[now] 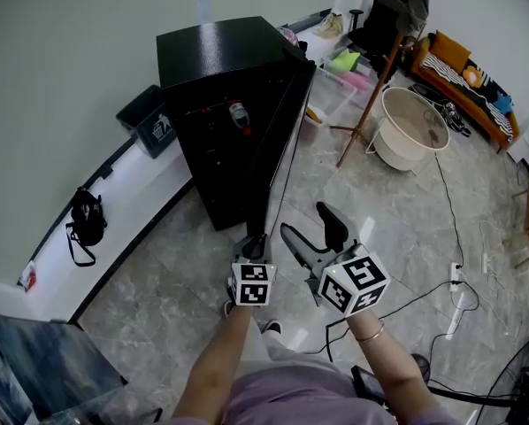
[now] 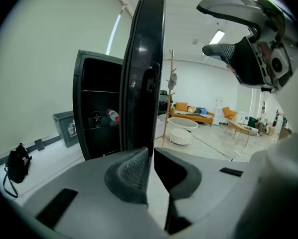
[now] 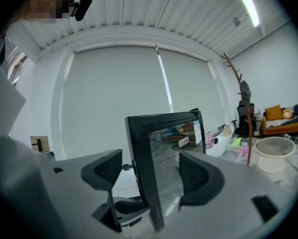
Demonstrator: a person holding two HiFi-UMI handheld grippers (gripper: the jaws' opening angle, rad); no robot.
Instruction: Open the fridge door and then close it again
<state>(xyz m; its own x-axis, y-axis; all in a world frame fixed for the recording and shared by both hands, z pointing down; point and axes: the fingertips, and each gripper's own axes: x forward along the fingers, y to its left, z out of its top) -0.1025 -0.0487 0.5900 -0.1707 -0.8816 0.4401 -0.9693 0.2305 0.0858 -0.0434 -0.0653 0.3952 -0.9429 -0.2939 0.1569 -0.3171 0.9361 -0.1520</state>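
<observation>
1. The black fridge (image 1: 213, 60) stands on the floor (image 1: 397, 220), its door (image 1: 278, 140) swung wide open.
2. My left gripper (image 1: 253, 240) is low, just by the door's free edge, its fingers pressed almost together on nothing.
3. My right gripper (image 1: 307, 224) is beside it with its fingers spread and empty.

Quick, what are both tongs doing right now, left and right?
Left tongs: closed, nothing visible between them.
Right tongs: open, gripping nothing; the fridge door shows between the jaws, untouched.
</observation>
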